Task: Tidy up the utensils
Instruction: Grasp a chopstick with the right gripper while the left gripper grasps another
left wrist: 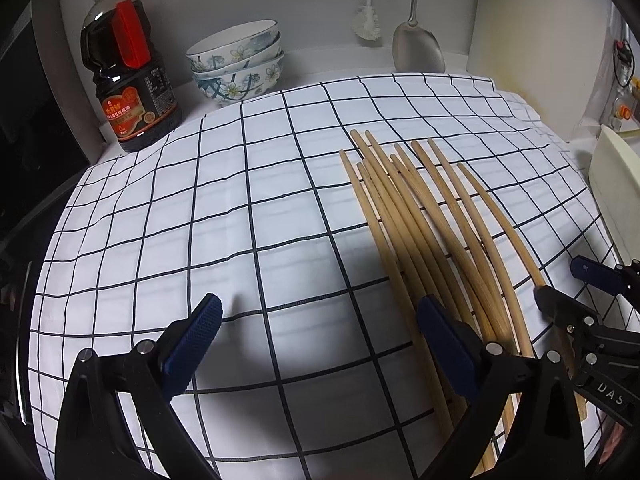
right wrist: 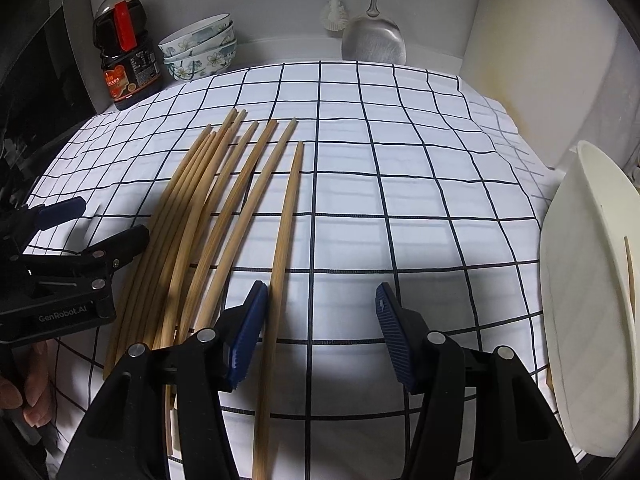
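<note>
Several long bamboo chopsticks [left wrist: 420, 216] lie fanned out on a white checked cloth [left wrist: 240, 200]; they also show in the right wrist view [right wrist: 208, 208]. My left gripper [left wrist: 320, 332] is open and empty, just left of the bundle, its right finger touching or over the leftmost sticks. My right gripper [right wrist: 320, 320] is open; the rightmost chopstick [right wrist: 284, 240] lies between its jaws near the left finger. Each gripper shows in the other's view: the right gripper [left wrist: 568, 284] and the left gripper [right wrist: 100, 224].
A soy sauce bottle [left wrist: 124, 68] and stacked floral bowls [left wrist: 236, 64] stand at the back left. A brush [left wrist: 366, 24] and metal spatula [left wrist: 416, 40] hang on the back wall. A white tray [right wrist: 592, 300] at the right holds one chopstick [right wrist: 630, 272].
</note>
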